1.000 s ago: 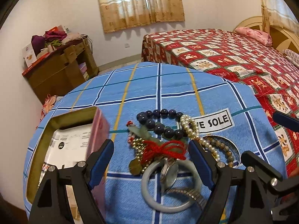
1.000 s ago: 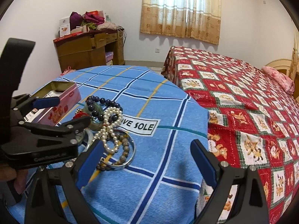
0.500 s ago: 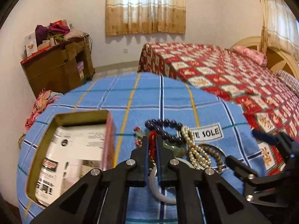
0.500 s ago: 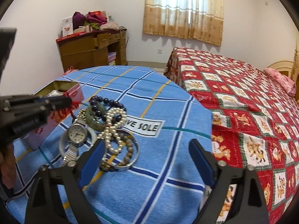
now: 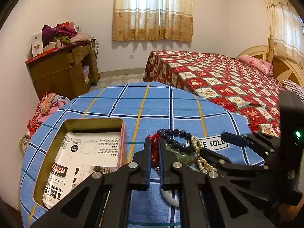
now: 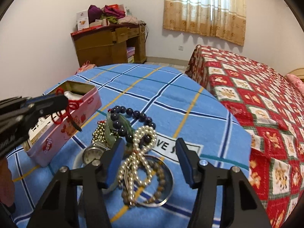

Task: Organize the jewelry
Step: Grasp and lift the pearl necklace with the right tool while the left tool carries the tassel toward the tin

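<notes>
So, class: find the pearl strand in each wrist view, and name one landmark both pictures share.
Left wrist view: the pearl strand lies right of centre, just right of the left claw.
Right wrist view: it loops at lower centre, between the right claw's fingers.
Shared landmark: the pink tin.

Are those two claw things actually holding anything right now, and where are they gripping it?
The left gripper is shut on the red cord, pinching its knotted loops. The right gripper is open, holding nothing, above the pearl strand.
</notes>
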